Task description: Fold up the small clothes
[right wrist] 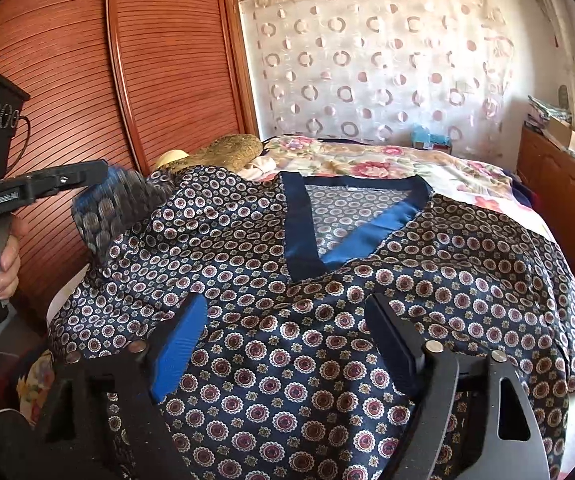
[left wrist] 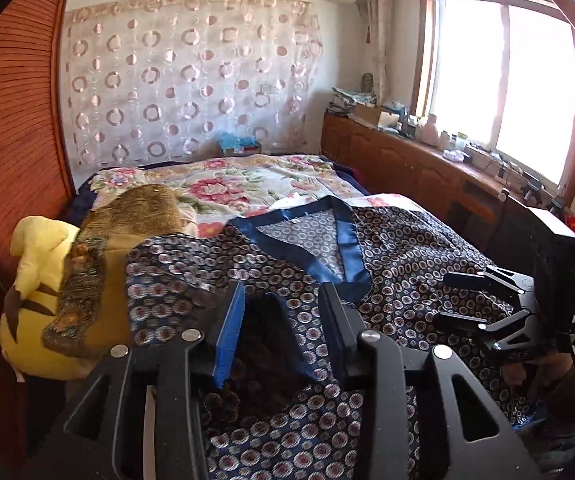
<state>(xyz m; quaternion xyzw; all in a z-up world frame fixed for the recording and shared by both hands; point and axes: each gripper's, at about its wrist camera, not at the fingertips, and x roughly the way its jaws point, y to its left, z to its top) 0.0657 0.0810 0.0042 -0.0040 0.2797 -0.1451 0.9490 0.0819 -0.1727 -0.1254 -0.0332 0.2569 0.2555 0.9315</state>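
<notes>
On the bed (left wrist: 223,184), the top (right wrist: 327,360) is lying face up with its V-neck (right wrist: 351,216) pointing away toward the curtain (right wrist: 367,60) and its lower part running off under both cameras. Folding is only just getting going, by my reading. The sleeve (right wrist: 119,208) on the left hand's side is coming in over the body of the top (it is showing as a blur, so it is probably in mid-air or just settling) and is not lying flat yet. The left gripper (left wrist: 283,292) is standing partly open just beside that sleeve. Its pads are sitting apart and only loose cloth is showing lower down in the gap, so it is not pinching anything, though whether a finger is brushing the sleeve I cannot tell. The right gripper (right wrist: 287,304) is hovering wide open over the chest of the top, holding nothing, with both fingers looking clear of the cloth. The other side of the top is lying spread out toward the cabinet (right wrist: 559,200), unfolded, and no crosswise fold is showing anywhere. So what is remaining, as I am judging it: smoothing this first sleeve down, bringing the other side in, then doubling the length over
</notes>
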